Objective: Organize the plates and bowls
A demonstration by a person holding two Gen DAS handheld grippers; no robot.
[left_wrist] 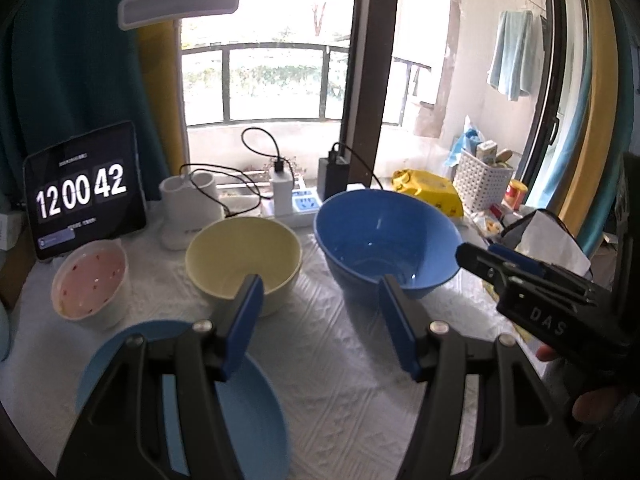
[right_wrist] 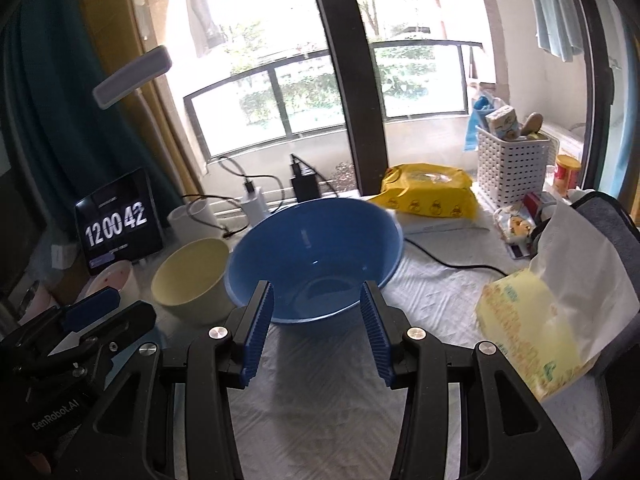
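Note:
A large blue bowl [left_wrist: 384,236] [right_wrist: 316,256] stands on the white cloth. A cream bowl [left_wrist: 244,258] [right_wrist: 190,276] stands to its left, and a pink speckled bowl [left_wrist: 92,284] [right_wrist: 112,278] further left. A light blue plate [left_wrist: 248,404] lies under my left gripper. My left gripper [left_wrist: 320,294] is open and empty above the cloth, between the cream and blue bowls. My right gripper [right_wrist: 318,300] is open and empty just in front of the blue bowl's near rim; it shows at the right of the left wrist view [left_wrist: 472,258].
A tablet clock [left_wrist: 84,196] leans at the back left. A white cup holder [left_wrist: 192,208], chargers and a power strip [left_wrist: 304,204] sit along the window sill. A yellow wipes pack [right_wrist: 428,190], white basket [right_wrist: 512,160] and paper bag [right_wrist: 560,280] fill the right side.

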